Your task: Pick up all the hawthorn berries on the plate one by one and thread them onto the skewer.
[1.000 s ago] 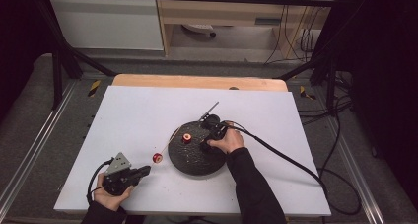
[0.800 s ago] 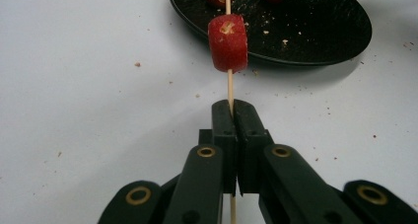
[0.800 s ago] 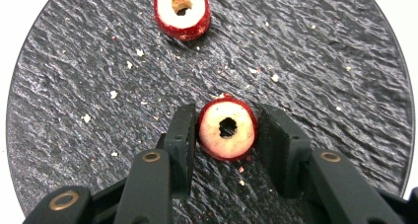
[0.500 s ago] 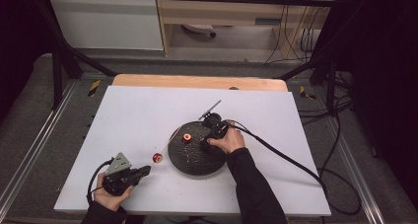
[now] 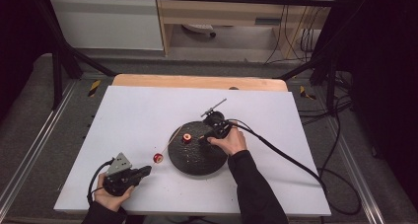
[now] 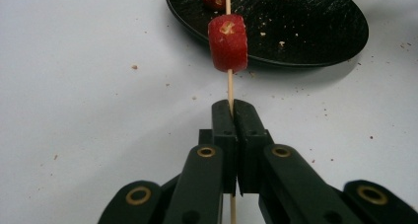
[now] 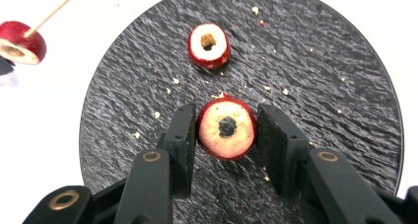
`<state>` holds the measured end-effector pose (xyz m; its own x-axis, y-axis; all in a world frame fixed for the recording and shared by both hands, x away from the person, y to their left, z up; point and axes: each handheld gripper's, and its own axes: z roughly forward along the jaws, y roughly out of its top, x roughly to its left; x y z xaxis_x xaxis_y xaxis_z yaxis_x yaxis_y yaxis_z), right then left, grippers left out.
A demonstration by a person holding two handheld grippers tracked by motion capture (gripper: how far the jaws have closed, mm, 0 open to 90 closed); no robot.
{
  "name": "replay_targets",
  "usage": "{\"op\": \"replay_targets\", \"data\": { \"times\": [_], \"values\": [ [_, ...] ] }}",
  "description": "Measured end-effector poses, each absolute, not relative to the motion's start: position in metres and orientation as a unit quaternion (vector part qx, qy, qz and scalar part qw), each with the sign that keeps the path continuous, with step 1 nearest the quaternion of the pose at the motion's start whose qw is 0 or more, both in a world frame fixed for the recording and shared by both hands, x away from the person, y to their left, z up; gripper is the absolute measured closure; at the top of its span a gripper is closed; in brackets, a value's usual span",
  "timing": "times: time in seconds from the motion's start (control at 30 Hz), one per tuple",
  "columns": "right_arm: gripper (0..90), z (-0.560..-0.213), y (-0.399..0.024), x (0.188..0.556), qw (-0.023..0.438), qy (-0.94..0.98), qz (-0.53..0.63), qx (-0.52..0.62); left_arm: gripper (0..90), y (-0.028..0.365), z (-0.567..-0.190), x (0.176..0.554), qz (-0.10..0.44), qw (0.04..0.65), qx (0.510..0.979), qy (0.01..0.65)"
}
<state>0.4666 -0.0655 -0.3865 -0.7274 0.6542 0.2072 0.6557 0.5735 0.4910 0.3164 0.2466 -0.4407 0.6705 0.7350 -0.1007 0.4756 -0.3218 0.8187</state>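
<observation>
Skewer [image 6: 229, 83], clamped in the shut left claw [image 6: 231, 105], points toward the plate [image 7: 345, 86]; right claw [image 7: 226, 128] apparently grips a cored slice [image 7: 226, 129] there, hole facing the camera.

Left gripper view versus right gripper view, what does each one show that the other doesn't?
Left gripper view: its closed jaws pinching the skewer below a threaded red piece. Right gripper view: the right gripper clamped on a cored slice, with another cored slice lying farther off. Both share the black plate, crumbs and the white table.
</observation>
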Motion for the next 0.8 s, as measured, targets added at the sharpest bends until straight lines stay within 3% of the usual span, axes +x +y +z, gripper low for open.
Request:
{"op": "replay_targets", "data": {
  "times": [0.8],
  "values": [
    [61.0,-0.372,-0.079,0.449,0.019,-0.836,-0.377,-0.398,88.2,0.245,-0.437,0.313,0.154,0.459,0.791,0.374]
  ]
}}
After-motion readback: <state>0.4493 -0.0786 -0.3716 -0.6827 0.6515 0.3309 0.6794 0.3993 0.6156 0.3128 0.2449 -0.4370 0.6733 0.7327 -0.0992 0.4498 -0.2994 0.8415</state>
